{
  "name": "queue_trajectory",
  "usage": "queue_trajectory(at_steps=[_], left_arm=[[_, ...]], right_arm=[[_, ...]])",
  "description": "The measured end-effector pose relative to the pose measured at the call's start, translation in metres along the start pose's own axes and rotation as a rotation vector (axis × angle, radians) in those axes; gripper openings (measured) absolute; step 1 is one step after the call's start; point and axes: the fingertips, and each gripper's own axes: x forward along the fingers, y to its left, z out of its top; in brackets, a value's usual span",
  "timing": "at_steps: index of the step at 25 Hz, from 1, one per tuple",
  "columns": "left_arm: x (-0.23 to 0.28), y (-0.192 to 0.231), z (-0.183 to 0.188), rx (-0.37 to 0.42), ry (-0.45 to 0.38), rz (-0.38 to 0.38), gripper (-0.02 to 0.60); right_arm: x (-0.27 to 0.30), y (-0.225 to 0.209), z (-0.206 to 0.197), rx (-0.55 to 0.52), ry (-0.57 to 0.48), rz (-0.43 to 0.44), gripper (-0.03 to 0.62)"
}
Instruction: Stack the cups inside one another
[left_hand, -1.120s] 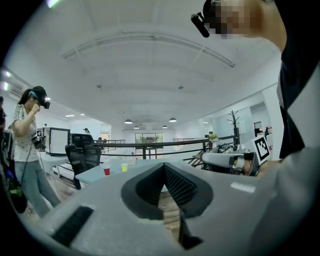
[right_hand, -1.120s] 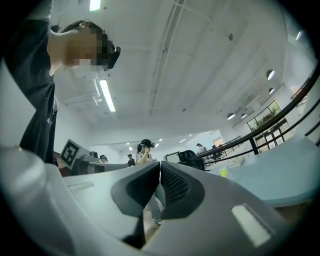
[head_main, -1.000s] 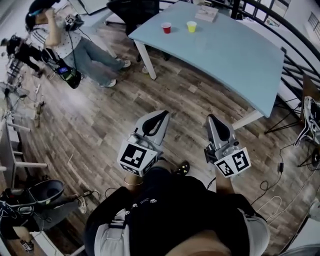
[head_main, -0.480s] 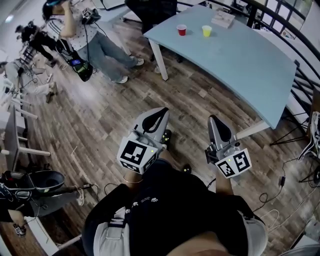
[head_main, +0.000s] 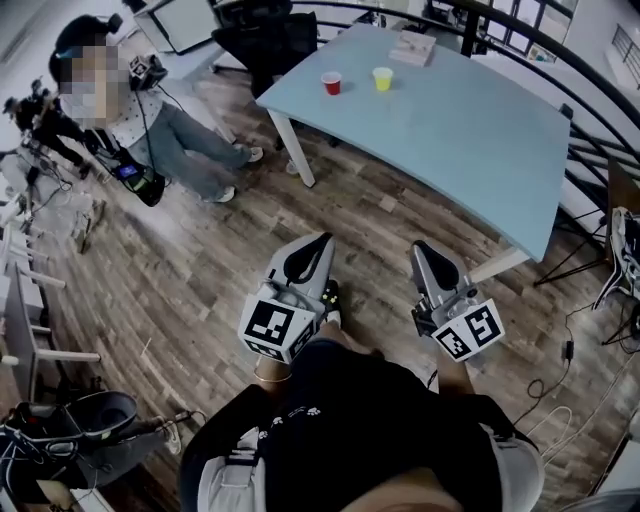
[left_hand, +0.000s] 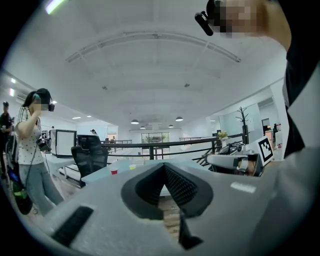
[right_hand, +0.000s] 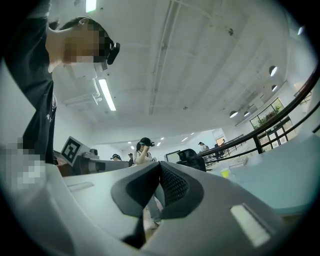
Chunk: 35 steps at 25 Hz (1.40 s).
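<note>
A red cup (head_main: 331, 82) and a yellow cup (head_main: 382, 78) stand side by side near the far edge of a light blue table (head_main: 470, 130). Both show small and distant in the left gripper view, the red cup (left_hand: 114, 171) left of the yellow cup (left_hand: 132, 167); the yellow cup (right_hand: 225, 173) also shows in the right gripper view. My left gripper (head_main: 318, 242) and right gripper (head_main: 424, 250) hang over the wooden floor, well short of the table. Each is shut with its jaws meeting at the tips and nothing between them (left_hand: 163, 166) (right_hand: 160, 165).
A person (head_main: 150, 95) with a headset stands at the left by a black chair (head_main: 270, 30). A flat box (head_main: 412, 47) lies on the table behind the cups. A dark railing (head_main: 560, 60) runs past the table's far side. Cables (head_main: 560, 350) trail on the floor at right.
The view has shifted as I walk toward the table; both grippers have moved forward a little over the floor and stay shut. The cups have not moved on the table.
</note>
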Motion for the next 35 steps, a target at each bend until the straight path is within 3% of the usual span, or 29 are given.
queue_trajectory(at_steps=[17,35], left_arm=[[0.077,0.081,-0.006,-0.007,-0.016,-0.108,-0.008],[0.129,0.198,0.006,-0.041,-0.043,-0.175,-0.008]], right_arm=[[0.074,-0.059,-0.017,-0.029,0.035,-0.126,0.002],[0.186,-0.092,-0.021,-0.062,0.058,-0.235,0.009]])
